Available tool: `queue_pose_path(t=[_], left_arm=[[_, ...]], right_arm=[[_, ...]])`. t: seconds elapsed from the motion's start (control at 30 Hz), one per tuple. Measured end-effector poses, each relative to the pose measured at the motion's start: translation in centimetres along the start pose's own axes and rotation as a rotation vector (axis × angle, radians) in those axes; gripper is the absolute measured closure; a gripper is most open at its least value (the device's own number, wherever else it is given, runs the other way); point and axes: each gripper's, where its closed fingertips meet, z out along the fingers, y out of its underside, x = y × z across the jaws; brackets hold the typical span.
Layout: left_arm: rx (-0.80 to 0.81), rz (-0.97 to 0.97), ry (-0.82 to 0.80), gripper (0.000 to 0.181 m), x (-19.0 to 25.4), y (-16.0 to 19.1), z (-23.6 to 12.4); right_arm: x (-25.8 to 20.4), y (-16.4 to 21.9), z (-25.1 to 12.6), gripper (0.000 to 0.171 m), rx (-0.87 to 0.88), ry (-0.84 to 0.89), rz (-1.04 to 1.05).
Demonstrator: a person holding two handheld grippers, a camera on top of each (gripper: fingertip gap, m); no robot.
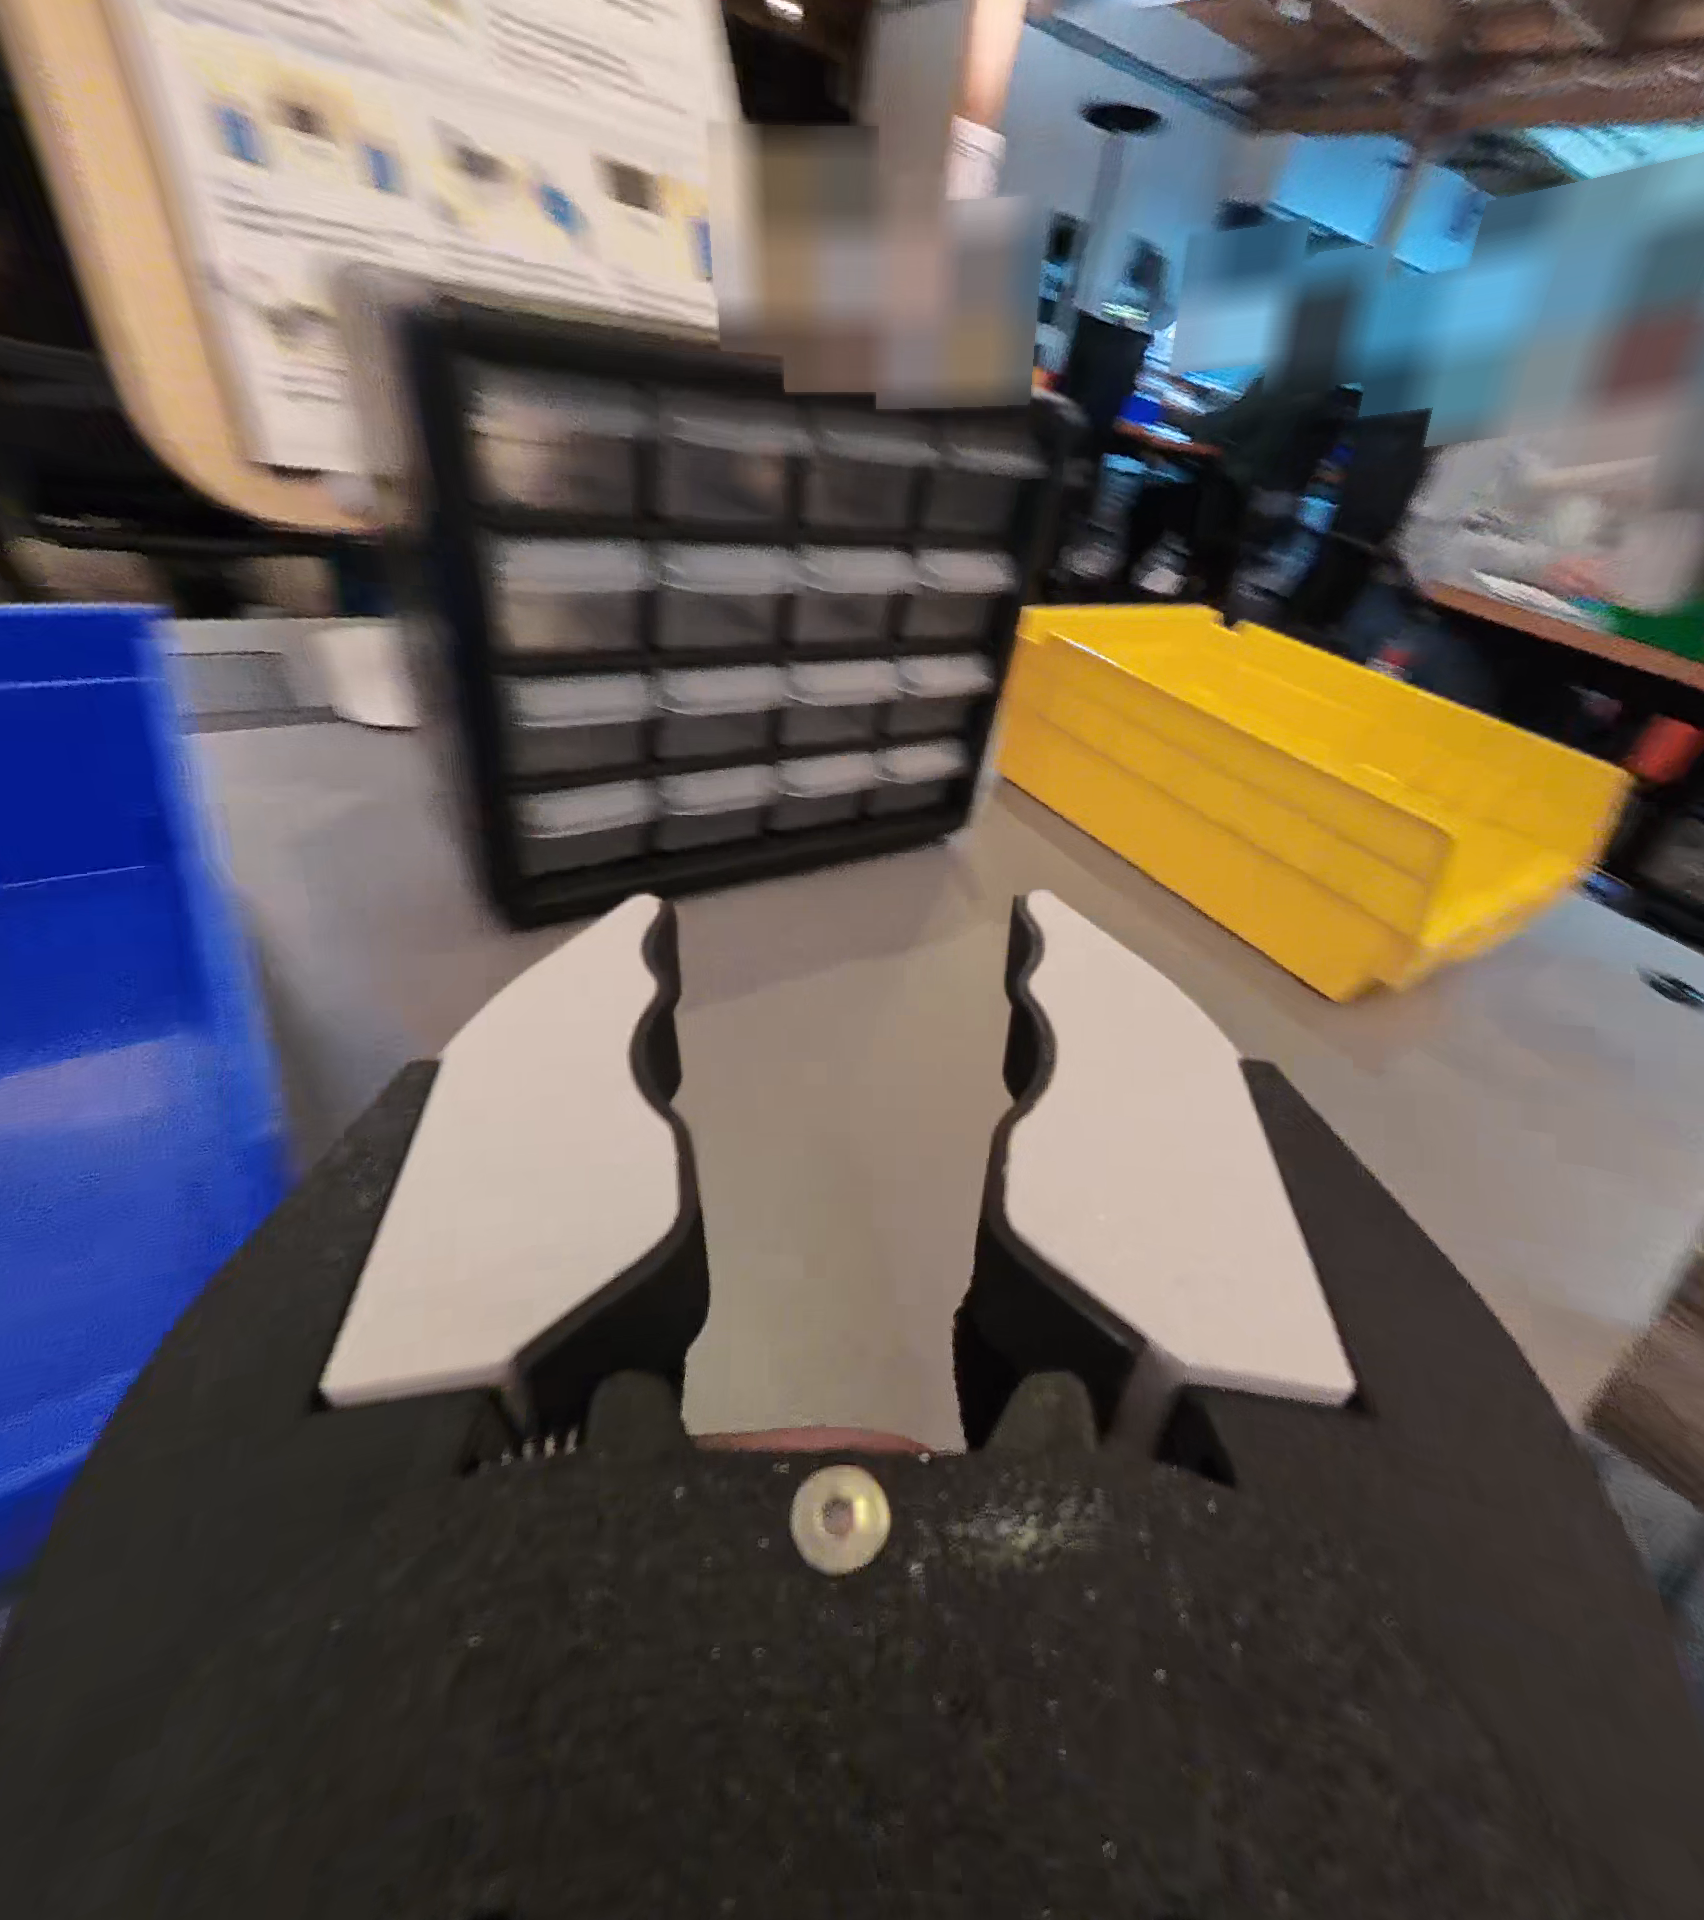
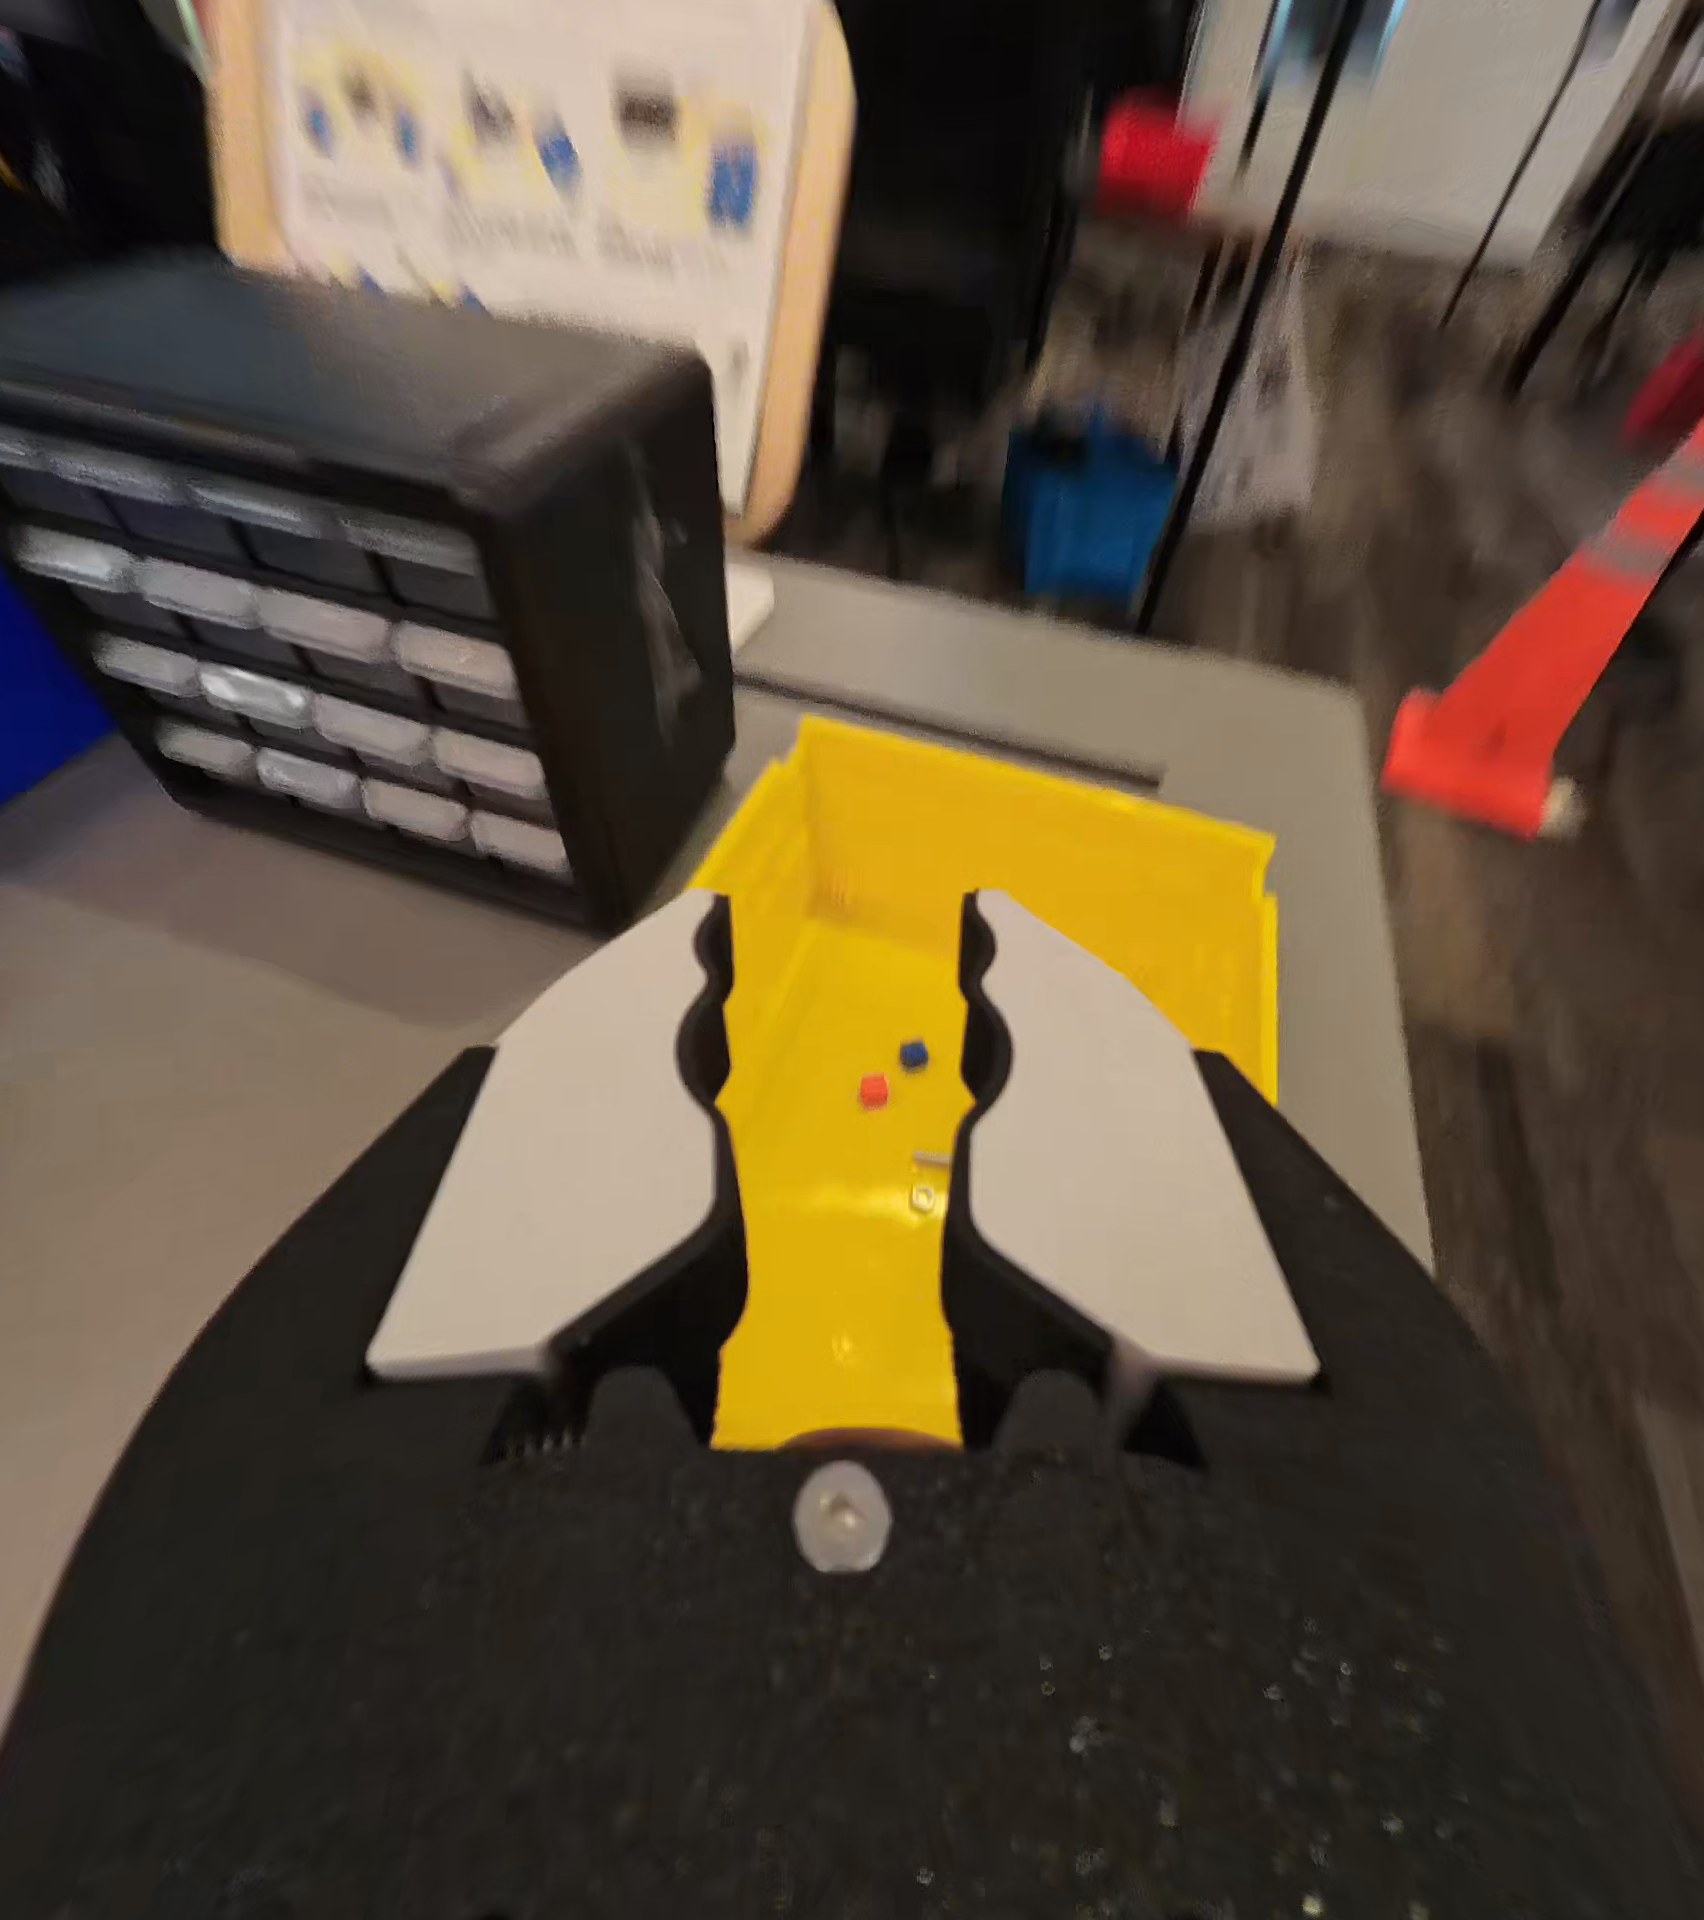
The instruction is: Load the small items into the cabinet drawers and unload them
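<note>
one drawer cabinet (image 1: 734,623), one yellow bin (image 2: 1035,873), one blue bin (image 1: 48,987), two tools (image 1: 840,914)

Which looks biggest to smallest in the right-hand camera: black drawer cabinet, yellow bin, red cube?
1. Black drawer cabinet
2. Yellow bin, partly hidden behind the gripper, so this order is unsure
3. Red cube, clearly smallest

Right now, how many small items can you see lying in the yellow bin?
4: a blue cube, a red cube, a small metal pin and a metal nut nearer the camera. The right gripper may hide others.
</note>
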Motion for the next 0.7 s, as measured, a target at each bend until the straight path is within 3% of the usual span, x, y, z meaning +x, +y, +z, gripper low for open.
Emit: queue_pose_path(t=[0.07,0.23,0.4,0.53,0.7], left_arm=[[0.017,0.004,-0.176,0.127,-3.3,-0.9,-2.7],[-0.038,0.025,-0.506,0.127,-9.7,0.9,-8.4],[-0.103,-0.147,-0.505,0.125,-11.6,4.2,-8.4],[-0.165,-0.126,-0.509,0.124,-11.7,5.3,-7.5],[-0.176,-0.092,-0.495,0.124,-11.1,5.4,-7.3]], right_arm=[[-1.4,1.6,-1.7,0.131,0.091,0.048,-0.039],[-4.2,11.8,-2.0,0.13,0.005,0.116,-0.007],[-7.2,14.5,-1.4,0.125,-0.096,0.046,0.018],[-6.2,14.9,-1.0,0.135,-0.072,0.116,-0.09],[-6.1,16.0,-0.6,0.136,-0.101,0.064,0.025]])
